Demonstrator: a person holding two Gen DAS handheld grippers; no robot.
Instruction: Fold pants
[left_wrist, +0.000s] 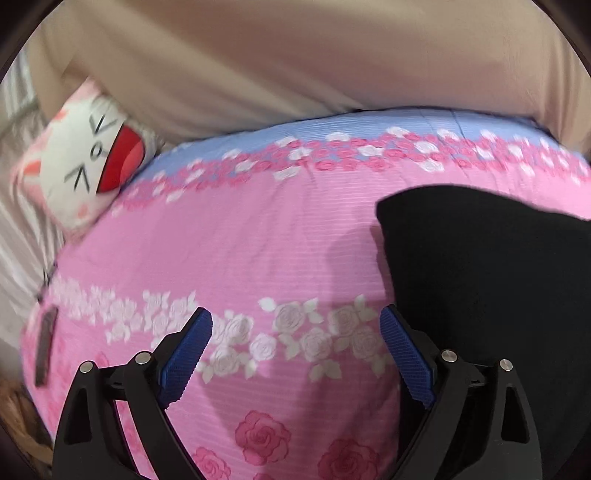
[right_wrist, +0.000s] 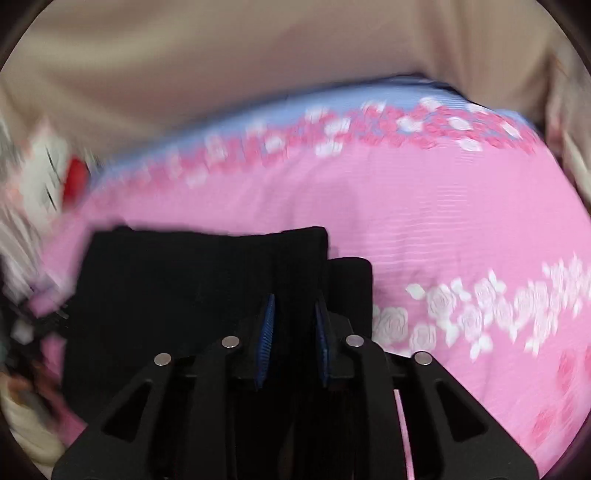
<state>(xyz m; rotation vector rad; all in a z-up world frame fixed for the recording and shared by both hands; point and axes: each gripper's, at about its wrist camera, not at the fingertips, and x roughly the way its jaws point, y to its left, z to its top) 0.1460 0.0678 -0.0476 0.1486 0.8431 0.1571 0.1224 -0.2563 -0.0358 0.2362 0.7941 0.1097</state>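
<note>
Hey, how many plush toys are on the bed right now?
1. A white and pink plush cat cushion with a red open mouth lies at the far left edge of the pink floral bedsheet, against the beige wall. Others may sit outside these views.

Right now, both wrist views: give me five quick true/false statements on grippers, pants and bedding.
1. The left gripper is open with only sheet between its fingers. True.
2. The pants are white. False: they are black.
3. The right gripper has its fingers close together with black cloth between them. True.
4. The bedsheet is plain grey. False: it is pink with a rose print and a blue band.
5. A stuffed toy lies at the sheet's left edge in the left wrist view. True.
</note>
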